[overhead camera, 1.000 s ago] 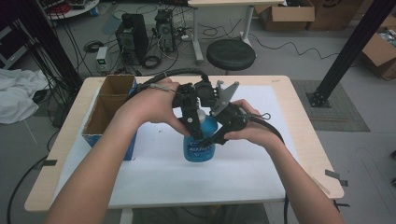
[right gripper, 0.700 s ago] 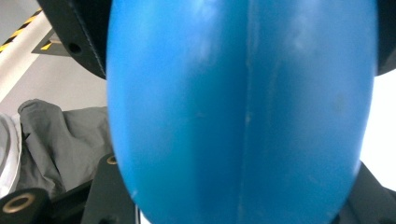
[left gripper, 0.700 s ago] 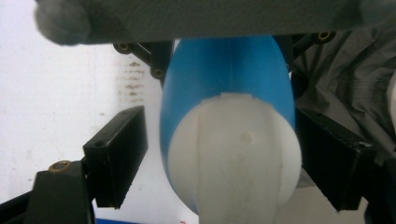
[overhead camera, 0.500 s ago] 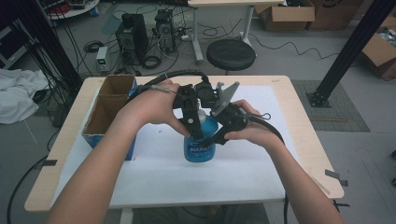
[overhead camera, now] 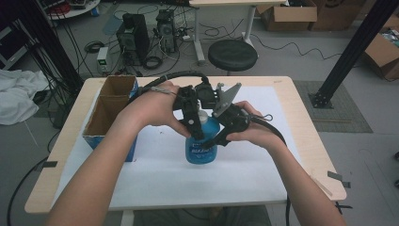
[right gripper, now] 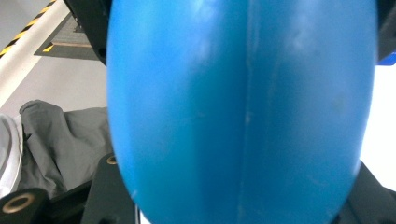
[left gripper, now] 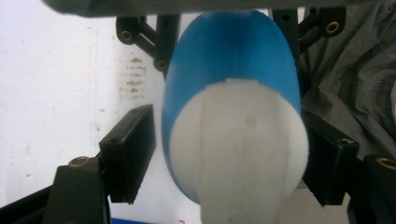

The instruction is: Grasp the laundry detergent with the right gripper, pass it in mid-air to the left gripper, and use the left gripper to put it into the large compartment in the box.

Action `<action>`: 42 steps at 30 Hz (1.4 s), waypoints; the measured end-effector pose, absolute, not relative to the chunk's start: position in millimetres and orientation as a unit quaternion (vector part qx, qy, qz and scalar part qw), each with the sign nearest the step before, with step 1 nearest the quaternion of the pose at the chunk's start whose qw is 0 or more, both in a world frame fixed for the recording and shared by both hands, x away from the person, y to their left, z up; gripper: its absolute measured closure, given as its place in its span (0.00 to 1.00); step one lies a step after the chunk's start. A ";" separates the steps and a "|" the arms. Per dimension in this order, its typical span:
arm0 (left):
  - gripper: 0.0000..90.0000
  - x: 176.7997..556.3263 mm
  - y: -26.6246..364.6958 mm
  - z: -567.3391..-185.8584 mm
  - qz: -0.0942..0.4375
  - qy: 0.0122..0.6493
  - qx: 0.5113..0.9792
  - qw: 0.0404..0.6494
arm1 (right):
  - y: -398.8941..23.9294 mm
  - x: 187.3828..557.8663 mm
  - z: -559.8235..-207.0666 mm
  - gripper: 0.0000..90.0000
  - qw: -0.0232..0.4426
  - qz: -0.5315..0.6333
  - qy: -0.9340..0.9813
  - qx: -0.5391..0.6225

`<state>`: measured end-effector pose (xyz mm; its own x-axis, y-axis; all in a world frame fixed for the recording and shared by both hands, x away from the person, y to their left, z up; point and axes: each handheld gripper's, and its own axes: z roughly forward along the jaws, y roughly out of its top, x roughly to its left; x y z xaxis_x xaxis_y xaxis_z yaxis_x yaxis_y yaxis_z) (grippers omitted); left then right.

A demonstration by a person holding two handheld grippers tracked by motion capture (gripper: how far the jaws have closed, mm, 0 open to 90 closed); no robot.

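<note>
A blue plastic bottle (overhead camera: 201, 148) with a white cap (left gripper: 238, 154) stands upright on the white sheet (overhead camera: 188, 183) in the middle of the table. My right gripper (overhead camera: 214, 139) comes in from the right and is shut on the bottle's blue body (right gripper: 243, 107), which fills the right gripper view. My left gripper (overhead camera: 197, 127) reaches down over the bottle's top. Its jaws have just been closing, with the cap between them. In the left gripper view (left gripper: 229, 158) a thin gap remains beside the left pad (left gripper: 128, 158).
An open cardboard box (overhead camera: 110, 110) with blue sides stands at the table's left edge. Grey cloth (right gripper: 60, 140) lies below the table. A black stool (overhead camera: 232, 54) and cables sit on the floor behind the table.
Both hands and the bottle keep their places. The left gripper's jaws have drawn closer around the bottle's top.
</note>
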<state>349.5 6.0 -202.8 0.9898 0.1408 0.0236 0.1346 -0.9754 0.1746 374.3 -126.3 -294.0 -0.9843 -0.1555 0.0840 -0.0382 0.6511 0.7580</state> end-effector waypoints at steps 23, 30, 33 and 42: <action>0.41 352.3 5.5 -207.1 0.006 0.071 0.993 0.093 | -126.0 375.3 -294.0 0.50 0.076 -0.408 -0.909 0.046; 0.42 352.7 5.3 -207.1 0.010 0.070 0.993 0.092 | -126.1 376.6 -294.0 0.50 0.074 -0.408 -0.909 0.046; 0.42 352.6 5.4 -207.3 0.013 0.065 0.994 0.092 | -125.3 377.3 -294.7 0.50 0.073 -0.409 -0.908 0.050; 0.42 352.4 7.3 -205.3 0.019 0.058 0.993 0.101 | -125.9 377.3 -293.5 0.49 0.075 -0.412 -0.907 0.045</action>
